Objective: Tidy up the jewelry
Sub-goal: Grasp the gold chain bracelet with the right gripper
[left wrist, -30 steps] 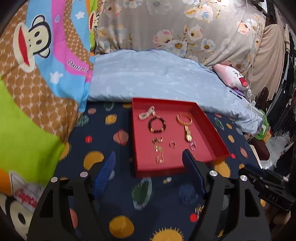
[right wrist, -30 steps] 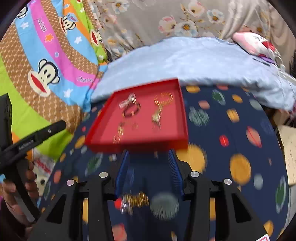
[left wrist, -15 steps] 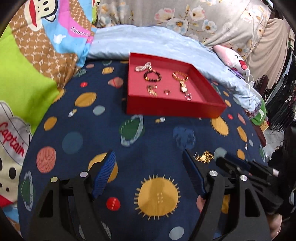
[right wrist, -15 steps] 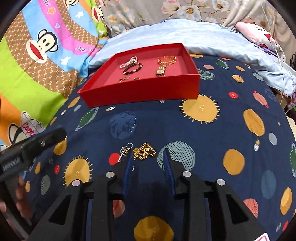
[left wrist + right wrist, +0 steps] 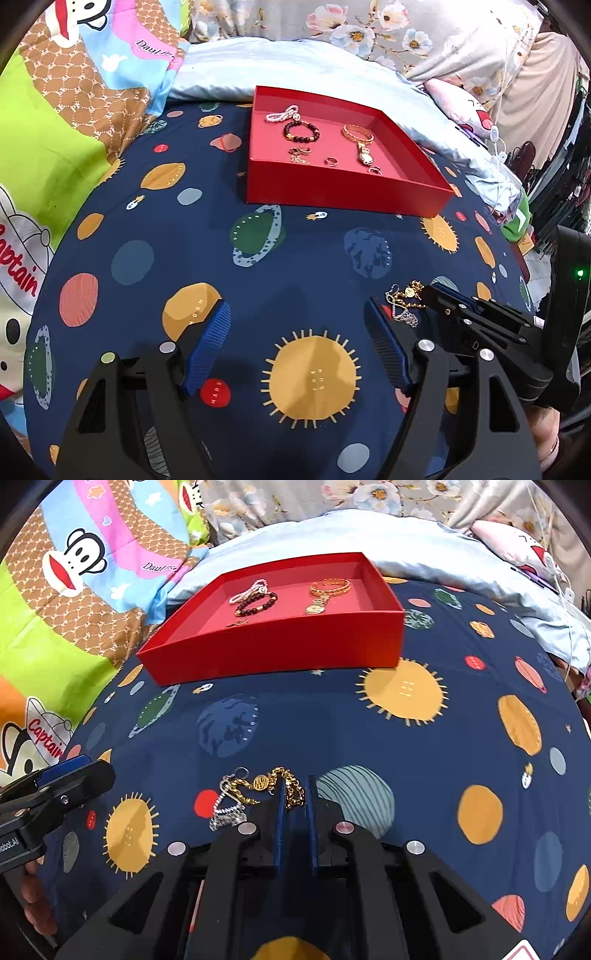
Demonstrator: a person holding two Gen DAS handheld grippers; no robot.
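A red tray [image 5: 343,184] [image 5: 273,642] sits on the navy planet-print bedspread and holds several pieces: a pearl bracelet [image 5: 282,112], a dark bead bracelet [image 5: 301,131], a gold bracelet with pendant [image 5: 358,134] and small rings. A gold chain [image 5: 280,781] [image 5: 410,295] tangled with a silver chain [image 5: 227,806] lies on the spread. My right gripper [image 5: 295,786] has its jaws nearly shut around the gold chain's right end. My left gripper [image 5: 295,332] is open and empty, low over the spread, left of the chains.
A pale blue pillow [image 5: 295,62] lies behind the tray. A bright monkey-print quilt [image 5: 74,92] [image 5: 74,572] covers the left side. The bed's edge drops off at the right [image 5: 517,221].
Both grippers pulled back from the tray and lowered toward the spread. My right gripper narrowed its jaws and closed in on the gold chain.
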